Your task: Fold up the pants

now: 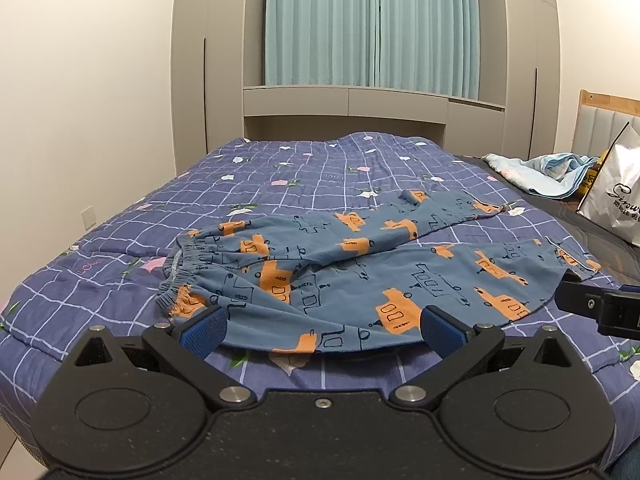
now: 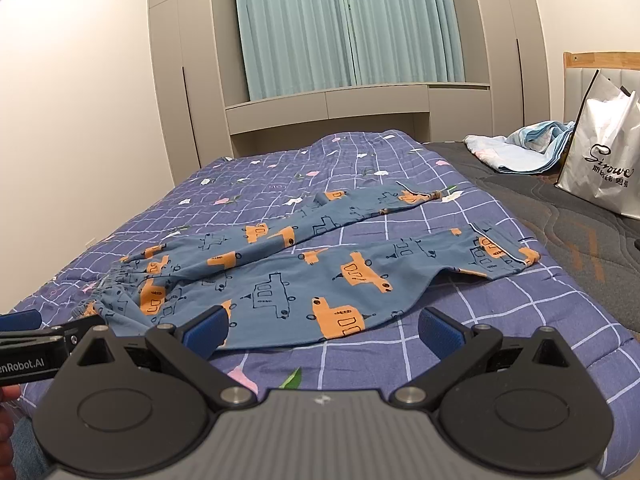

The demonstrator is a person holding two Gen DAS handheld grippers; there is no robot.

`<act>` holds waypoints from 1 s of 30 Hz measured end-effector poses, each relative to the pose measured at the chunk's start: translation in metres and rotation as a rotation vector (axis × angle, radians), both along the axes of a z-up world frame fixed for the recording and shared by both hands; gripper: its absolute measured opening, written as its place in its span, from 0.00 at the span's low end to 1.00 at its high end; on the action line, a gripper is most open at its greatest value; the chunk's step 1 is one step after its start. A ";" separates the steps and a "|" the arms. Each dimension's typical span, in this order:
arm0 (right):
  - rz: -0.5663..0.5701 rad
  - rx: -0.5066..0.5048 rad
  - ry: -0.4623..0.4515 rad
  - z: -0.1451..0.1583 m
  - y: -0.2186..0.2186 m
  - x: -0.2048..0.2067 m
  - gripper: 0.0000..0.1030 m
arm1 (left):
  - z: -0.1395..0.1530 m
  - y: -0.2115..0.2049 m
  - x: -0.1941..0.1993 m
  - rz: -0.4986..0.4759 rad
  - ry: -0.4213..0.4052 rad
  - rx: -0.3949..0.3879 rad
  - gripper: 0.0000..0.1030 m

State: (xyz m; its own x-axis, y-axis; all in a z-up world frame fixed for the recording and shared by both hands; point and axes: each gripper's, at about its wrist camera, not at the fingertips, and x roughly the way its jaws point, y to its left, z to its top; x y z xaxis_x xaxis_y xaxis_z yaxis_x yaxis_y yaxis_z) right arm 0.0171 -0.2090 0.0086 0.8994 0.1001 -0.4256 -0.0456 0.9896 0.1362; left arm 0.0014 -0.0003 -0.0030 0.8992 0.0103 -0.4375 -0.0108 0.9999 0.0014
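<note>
Pants [image 1: 360, 276] lie spread on bed [image 1: 100, 216]. Left tool [image 1: 322, 330] and right tool [image 2: 322, 330] gape wide, apparently gripping nothing.

Blue pants [image 1: 360, 276] with orange cars lie spread on the checkered bed [image 1: 120, 216], waistband left, legs splayed right. Left tongs [image 1: 322, 330] gape wide at the near edge; right tongs [image 1: 600, 304] poke in by the cuff.

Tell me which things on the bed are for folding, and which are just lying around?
For the job:
- blue pants with orange cars
- left hand-held gripper, open
- right hand-held gripper, open

Just lying about:
- white shopping bag
- crumpled light blue cloth
- checked quilt underneath
</note>
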 end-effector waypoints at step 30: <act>0.146 -0.098 0.009 0.011 0.000 0.075 1.00 | 0.004 0.025 0.068 0.027 0.100 0.036 1.00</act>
